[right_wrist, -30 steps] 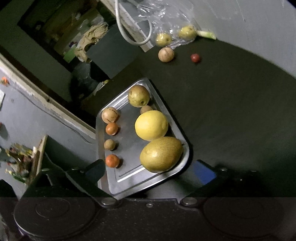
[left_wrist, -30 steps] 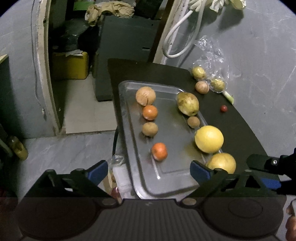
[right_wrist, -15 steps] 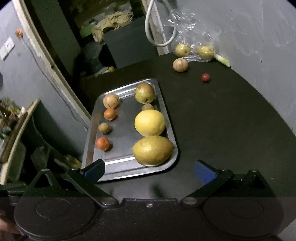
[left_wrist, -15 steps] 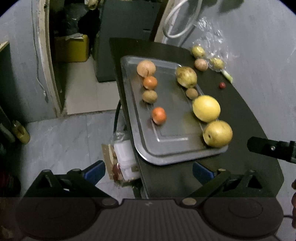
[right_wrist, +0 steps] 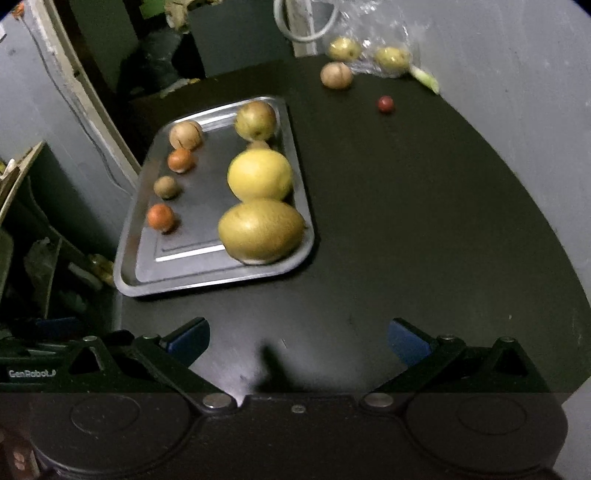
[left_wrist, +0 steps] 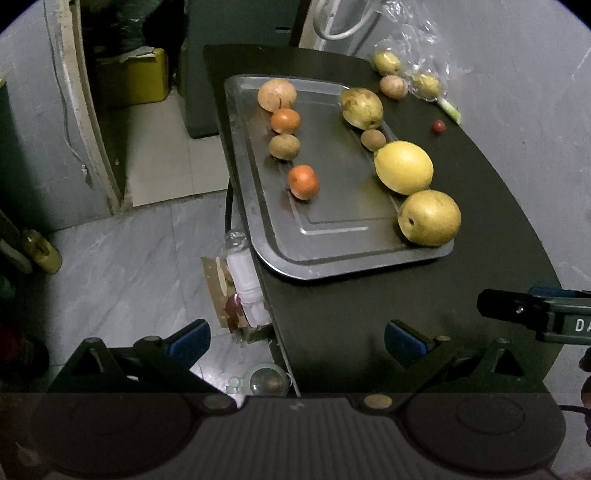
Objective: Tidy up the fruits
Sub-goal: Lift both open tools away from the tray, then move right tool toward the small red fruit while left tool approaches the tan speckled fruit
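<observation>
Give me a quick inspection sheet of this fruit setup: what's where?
Surface: dark table, mostly bare.
Job's things: metal tray with eight fruits in two rows; red berry and tan fruit loose on the table.
Clutter: plastic bag holding two yellow fruits.
Grippers: left gripper and right gripper open, empty, short of the tray.
Cables: white cable on the wall.
Surroundings: grey walls, tiled floor, yellow box.

small brown fruit [right_wrist: 257, 144] mostly hidden behind yellow fruit [right_wrist: 260, 175], right view blurred
</observation>
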{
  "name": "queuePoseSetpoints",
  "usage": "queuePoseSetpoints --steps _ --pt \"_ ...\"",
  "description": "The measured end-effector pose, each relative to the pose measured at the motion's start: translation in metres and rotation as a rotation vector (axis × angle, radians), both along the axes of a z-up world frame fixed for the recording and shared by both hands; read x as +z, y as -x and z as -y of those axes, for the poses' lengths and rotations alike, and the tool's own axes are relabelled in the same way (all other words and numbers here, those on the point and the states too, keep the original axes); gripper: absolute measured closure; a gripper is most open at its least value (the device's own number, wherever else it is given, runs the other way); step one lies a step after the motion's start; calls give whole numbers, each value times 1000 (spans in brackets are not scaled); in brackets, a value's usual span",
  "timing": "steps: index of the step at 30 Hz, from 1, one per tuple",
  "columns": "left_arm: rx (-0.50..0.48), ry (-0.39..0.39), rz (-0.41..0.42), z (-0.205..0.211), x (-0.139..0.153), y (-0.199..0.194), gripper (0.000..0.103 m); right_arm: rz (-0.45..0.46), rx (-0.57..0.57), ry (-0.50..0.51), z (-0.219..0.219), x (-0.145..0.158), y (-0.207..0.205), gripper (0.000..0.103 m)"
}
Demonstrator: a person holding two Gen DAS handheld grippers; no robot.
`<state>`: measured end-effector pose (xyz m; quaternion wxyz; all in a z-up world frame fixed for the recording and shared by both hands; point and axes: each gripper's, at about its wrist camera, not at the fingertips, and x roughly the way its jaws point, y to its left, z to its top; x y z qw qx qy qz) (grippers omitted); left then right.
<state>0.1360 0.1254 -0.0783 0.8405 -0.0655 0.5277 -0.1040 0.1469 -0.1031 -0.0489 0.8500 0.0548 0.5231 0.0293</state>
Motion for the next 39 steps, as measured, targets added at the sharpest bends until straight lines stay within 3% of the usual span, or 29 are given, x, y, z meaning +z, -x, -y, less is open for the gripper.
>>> queuePoseSetpoints --steps 13,39 --pt "-40 -32 -22 12 3 -2 1 7 -52 42 11 -3 6 1" --pt "-81 -71 68 56 35 -38 1 119 -159 88 48 6 2 1"
